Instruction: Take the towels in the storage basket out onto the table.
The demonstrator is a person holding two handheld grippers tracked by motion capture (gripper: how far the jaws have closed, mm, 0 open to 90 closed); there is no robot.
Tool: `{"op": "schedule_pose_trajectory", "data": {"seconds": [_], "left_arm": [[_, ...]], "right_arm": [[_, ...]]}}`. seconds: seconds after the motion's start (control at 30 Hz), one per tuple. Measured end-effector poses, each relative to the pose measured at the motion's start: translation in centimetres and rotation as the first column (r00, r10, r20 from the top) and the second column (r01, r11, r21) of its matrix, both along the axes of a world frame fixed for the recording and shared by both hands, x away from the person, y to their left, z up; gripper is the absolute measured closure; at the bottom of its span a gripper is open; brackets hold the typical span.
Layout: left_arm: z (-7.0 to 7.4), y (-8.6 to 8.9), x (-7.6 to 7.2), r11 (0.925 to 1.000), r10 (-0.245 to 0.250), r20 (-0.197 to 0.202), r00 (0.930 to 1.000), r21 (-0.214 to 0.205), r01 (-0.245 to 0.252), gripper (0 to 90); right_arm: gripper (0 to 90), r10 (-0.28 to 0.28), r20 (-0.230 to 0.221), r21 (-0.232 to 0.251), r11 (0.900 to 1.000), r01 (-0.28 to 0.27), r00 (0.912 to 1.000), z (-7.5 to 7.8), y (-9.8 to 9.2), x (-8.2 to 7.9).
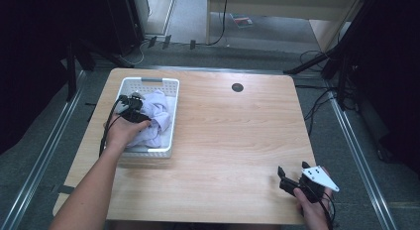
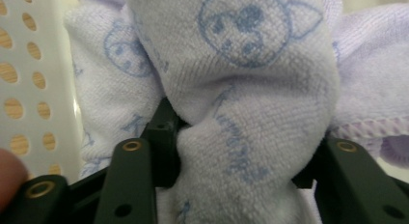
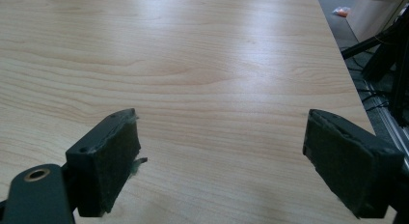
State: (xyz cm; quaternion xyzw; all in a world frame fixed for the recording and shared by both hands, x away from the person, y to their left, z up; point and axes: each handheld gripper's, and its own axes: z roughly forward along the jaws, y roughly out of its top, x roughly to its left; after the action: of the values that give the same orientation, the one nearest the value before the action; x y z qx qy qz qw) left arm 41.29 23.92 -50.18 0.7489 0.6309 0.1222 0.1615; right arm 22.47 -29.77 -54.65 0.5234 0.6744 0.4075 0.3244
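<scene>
Looking down from the high view, a white perforated basket sits at the far left of the wooden desk, and a crumpled pale lilac towel lies heaped inside it; the left tool is down in the basket on the towel's left side, while the right tool rests low at the near right corner of the desk, well apart from the basket. In the left gripper view, a thick fold of the towel, printed with blue cartoon faces, bulges up between the two black jaws, which press in on it from both sides, so the left tool has the cloth pinched; the basket wall with its round holes stands at the left. The terry cloth looks soft, light and limp, so it should sag and trail when lifted, and a bunched fold like this one seems a surer hold than a thin hem. In the right gripper view, the right tool stands wide apart over bare desk, holding nothing.
</scene>
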Motion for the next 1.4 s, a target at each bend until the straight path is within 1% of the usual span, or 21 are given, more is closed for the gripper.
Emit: {"op": "schedule_pose_trajectory", "data": {"seconds": [0.07, 0.23, 0.27, 0.33, 0.4, 0.43, 0.47, 0.5, 0.57, 0.6, 0.63, 0.67, 0.7, 0.73, 0.8, 0.83, 0.9, 0.93, 1.1, 1.27, 1.4], "left_arm": [[0.3, 0.1, 0.2, 0.9998, 0.002, -0.021, 0.9998, -0.017, -0.003, 58.9], [0.7, 0.5, 0.4, 0.9990, 0.000, -0.040, 0.9992, -0.044, -0.002, 61.1], [0.8, 0.5, 0.4, 0.9986, 0.008, -0.038, 0.9993, -0.051, -0.010, 61.3], [1.2, 0.6, 0.5, 0.9986, 0.002, -0.043, 0.9991, -0.053, -0.004, 61.7], [1.9, 0.7, 0.4, 0.9972, 0.000, -0.035, 0.9994, -0.075, -0.002, 61.9], [1.9, 0.7, 0.4, 0.9972, 0.000, -0.035, 0.9994, -0.075, -0.002, 61.9], [2.5, 0.6, 0.3, 0.9969, -0.005, -0.031, 0.9995, -0.078, 0.002, 61.9], [2.5, 0.6, 0.3, 0.9969, -0.005, -0.031, 0.9995, -0.078, 0.002, 62.0], [3.7, 0.5, 0.2, 0.9973, -0.014, -0.016, 0.9998, -0.072, 0.013, 61.9], [3.7, 0.5, 0.2, 0.9973, -0.014, -0.016, 0.9998, -0.072, 0.013, 61.9], [4.8, 0.4, 0.1, 0.9970, -0.023, -0.008, 0.9997, -0.074, 0.022, 61.9], [4.8, 0.4, 0.1, 0.9970, -0.023, -0.008, 0.9997, -0.074, 0.022, 61.8], [5.8, 0.3, 0.0, 0.9972, -0.025, 0.004, 0.9997, -0.071, 0.025, 61.8], [5.8, 0.3, 0.0, 0.9972, -0.025, 0.004, 0.9997, -0.071, 0.025, 61.8], [6.7, 0.4, 0.0, 0.9965, -0.025, 0.017, 0.9996, -0.079, 0.026, 61.8], [7.5, 0.6, -0.1, 0.9963, -0.024, 0.021, 0.9995, -0.082, 0.025, 61.7], [7.8, 0.6, -0.1, 0.9967, -0.022, 0.026, 0.9994, -0.077, 0.024, 61.7], [8.2, 0.7, -0.2, 0.9961, -0.021, 0.025, 0.9995, -0.085, 0.023, 61.7], [9.9, 1.0, -0.2, 0.9955, -0.029, 0.039, 0.9988, -0.090, 0.033, 61.6], [11.7, 0.6, -0.3, 0.9955, -0.028, 0.057, 0.9979, -0.089, 0.033, 61.3], [13.1, -0.1, 0.0, 0.9951, -0.036, 0.062, 0.9974, -0.089, 0.042, 61.2]], "right_arm": [[13.0, 0.001, 0.000, 0.000, 1.0000, -0.001, 1.0000, 0.0, 0.0, 0.0], [13.0, 0.002, -0.002, 0.004, 1.0000, -0.002, 1.0000, 0.0, 0.0, 0.0], [13.0, 0.002, -0.002, 0.005, 1.0000, -0.002, 1.0000, 0.0, -0.1, 0.0], [13.0, 0.001, -0.003, 0.007, 1.0000, -0.001, 1.0000, 0.0, -0.1, 0.0], [13.0, 0.001, -0.002, 0.010, 0.9999, -0.001, 1.0000, 0.0, -0.1, 0.0], [13.0, 0.001, -0.002, 0.010, 0.9999, -0.001, 1.0000, 0.0, -0.1, 0.0], [13.0, 0.000, -0.001, 0.010, 0.9999, 0.000, 1.0000, 0.0, -0.1, 0.0], [13.0, 0.000, -0.001, 0.010, 0.9999, 0.000, 1.0000, 0.0, -0.1, 0.0], [13.0, 0.000, -0.002, 0.009, 1.0000, 0.000, 1.0000, 0.0, -0.1, 0.0], [13.0, 0.000, -0.001, 0.009, 1.0000, 0.000, 1.0000, 0.0, -0.1, 0.0], [13.0, 0.000, -0.002, 0.009, 1.0000, 0.000, 1.0000, 0.0, -0.1, 0.0], [13.0, 0.000, -0.002, 0.009, 1.0000, 0.000, 1.0000, 0.0, -0.1, 0.0], [13.0, -0.001, -0.002, 0.009, 1.0000, 0.001, 1.0000, 0.0, -0.1, 0.0], [13.0, -0.001, -0.002, 0.009, 1.0000, 0.001, 1.0000, 0.0, -0.1, 0.0], [13.0, -0.001, -0.002, 0.008, 1.0000, 0.001, 1.0000, 0.0, -0.1, 0.0], [13.0, -0.001, -0.002, 0.009, 1.0000, 0.001, 1.0000, 0.0, -0.1, 0.0], [13.0, -0.002, -0.003, 0.009, 1.0000, 0.002, 1.0000, 0.0, -0.1, 0.0], [13.0, -0.002, -0.003, 0.009, 1.0000, 0.002, 1.0000, 0.0, -0.1, 0.0], [13.0, 0.000, -0.003, 0.010, 1.0000, 0.000, 1.0000, 0.0, -0.1, 0.0], [13.0, 0.000, -0.004, 0.009, 1.0000, 0.000, 1.0000, 0.0, -0.1, 0.0], [13.0, -0.002, -0.005, 0.009, 1.0000, 0.002, 1.0000, 0.0, -0.1, 0.0]]}}
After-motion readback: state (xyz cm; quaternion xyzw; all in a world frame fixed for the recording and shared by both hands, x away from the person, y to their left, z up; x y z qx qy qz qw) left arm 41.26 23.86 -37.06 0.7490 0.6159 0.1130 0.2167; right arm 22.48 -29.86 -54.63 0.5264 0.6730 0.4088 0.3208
